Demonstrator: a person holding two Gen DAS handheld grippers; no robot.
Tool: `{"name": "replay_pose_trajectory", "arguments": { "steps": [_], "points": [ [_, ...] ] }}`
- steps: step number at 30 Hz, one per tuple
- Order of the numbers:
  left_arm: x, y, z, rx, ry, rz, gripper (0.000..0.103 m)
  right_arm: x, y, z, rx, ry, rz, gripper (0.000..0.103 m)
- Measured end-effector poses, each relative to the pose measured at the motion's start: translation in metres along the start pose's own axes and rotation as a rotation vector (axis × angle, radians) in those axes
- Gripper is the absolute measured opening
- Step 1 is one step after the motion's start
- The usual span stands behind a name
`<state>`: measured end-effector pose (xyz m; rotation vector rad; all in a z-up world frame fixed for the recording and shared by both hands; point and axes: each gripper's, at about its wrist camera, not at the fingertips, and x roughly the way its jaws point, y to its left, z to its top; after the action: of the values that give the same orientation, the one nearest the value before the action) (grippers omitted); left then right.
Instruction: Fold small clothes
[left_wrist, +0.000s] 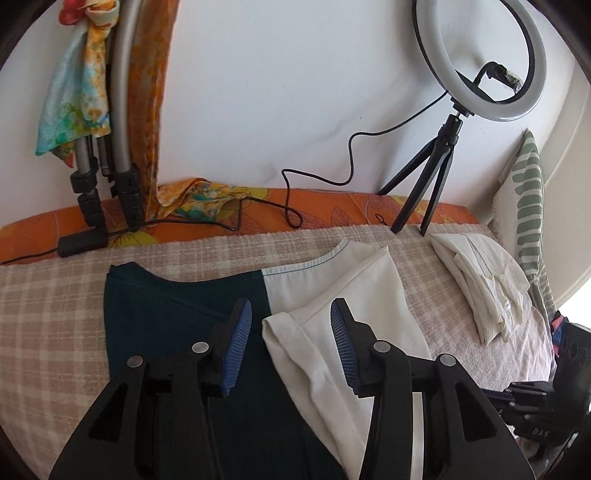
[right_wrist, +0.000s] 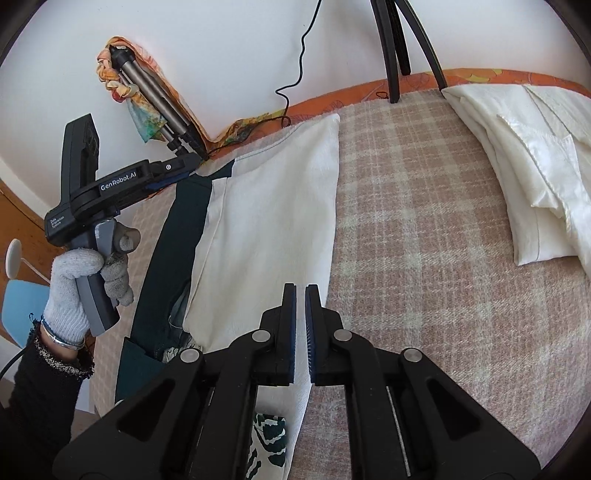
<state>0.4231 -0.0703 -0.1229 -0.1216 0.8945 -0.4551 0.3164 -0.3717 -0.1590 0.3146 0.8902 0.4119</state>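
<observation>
Nearest the right wrist camera, the right hand-held gripper (right_wrist: 301, 291) has its blue pads almost together with a thin gap between them. They sit over the near right edge of the white part of the garment (right_wrist: 266, 221), and I cannot tell whether any cloth is pinched. The left hand-held gripper (left_wrist: 291, 314) has its pads well apart and empty, poised above the fold where the white fabric overlaps the dark green panel (left_wrist: 166, 325).

That two-colour garment lies half folded on the checked blanket (right_wrist: 424, 258) covering the bed, white side doubled over to the right. A folded white pile (left_wrist: 487, 280) rests further right, near the striped pillow (left_wrist: 528, 206). At the far edge stand a ring light (left_wrist: 480, 59) on its tripod (left_wrist: 432, 184), and a cable (left_wrist: 295, 199) trails across the orange sheet (left_wrist: 332, 206).

Risks, as I judge them: if the right pads grip only the top layer, lifting would peel the fold open rather than carry it. The soft blanket could bunch under the cloth and get pinched along with it. A wide sweep towards the far side might snag the cable or knock the tripod.
</observation>
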Motion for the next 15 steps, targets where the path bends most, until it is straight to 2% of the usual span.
{"name": "replay_pose_trajectory", "arguments": {
  "steps": [2,4,6,8,11,15],
  "points": [
    [-0.010,0.025,-0.002,-0.019,0.006,0.008,0.043,-0.010,-0.001,0.012,-0.016,-0.034,-0.002,0.035],
    [-0.019,0.049,-0.006,-0.031,-0.006,0.038,0.043,-0.013,-0.008,0.026,-0.012,-0.075,-0.001,0.041],
    [-0.020,0.070,-0.010,-0.040,0.005,0.056,0.043,-0.005,-0.016,0.045,0.002,-0.070,0.031,0.041],
    [-0.017,0.088,-0.016,-0.064,0.028,0.047,0.043,0.012,-0.022,0.065,0.000,-0.018,0.060,0.041],
    [-0.005,0.110,-0.021,-0.127,0.052,0.002,0.043,0.036,-0.024,0.091,-0.030,0.014,0.030,0.041],
    [0.014,0.129,-0.018,-0.216,0.059,-0.074,0.043,0.064,-0.038,0.116,-0.003,0.030,0.044,0.041]
  ]
}}
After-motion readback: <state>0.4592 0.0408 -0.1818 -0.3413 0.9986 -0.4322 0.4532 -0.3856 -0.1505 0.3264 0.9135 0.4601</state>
